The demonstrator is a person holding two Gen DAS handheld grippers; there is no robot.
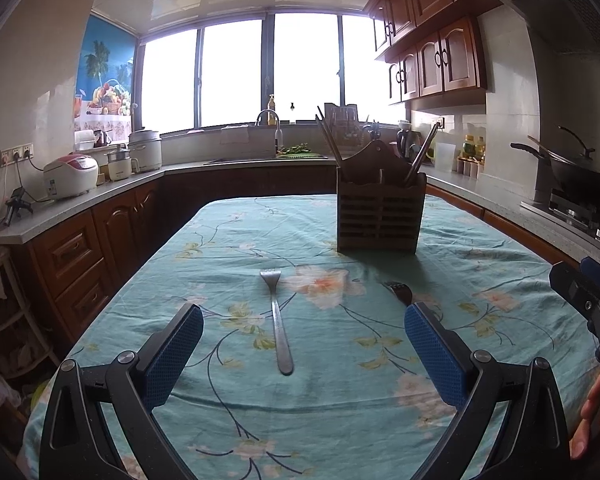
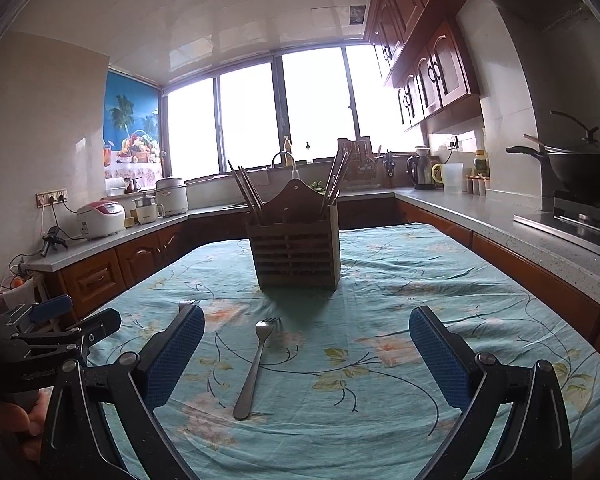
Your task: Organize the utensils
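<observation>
Spread left gripper (image 1: 304,334), fork (image 1: 278,320), no legible writing

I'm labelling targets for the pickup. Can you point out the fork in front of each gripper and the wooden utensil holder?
Left fork (image 1: 278,320), left wrist view, mid-handle.
Right fork (image 2: 254,364), right wrist view, mid-handle.
Wooden utensil holder (image 2: 296,256), right wrist view, slatted front wall.

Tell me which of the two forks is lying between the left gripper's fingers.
The fork lying in full view on the floral tablecloth, framed by the open left gripper. The other fork lies farther right, mostly hidden behind that gripper's right finger.
</observation>
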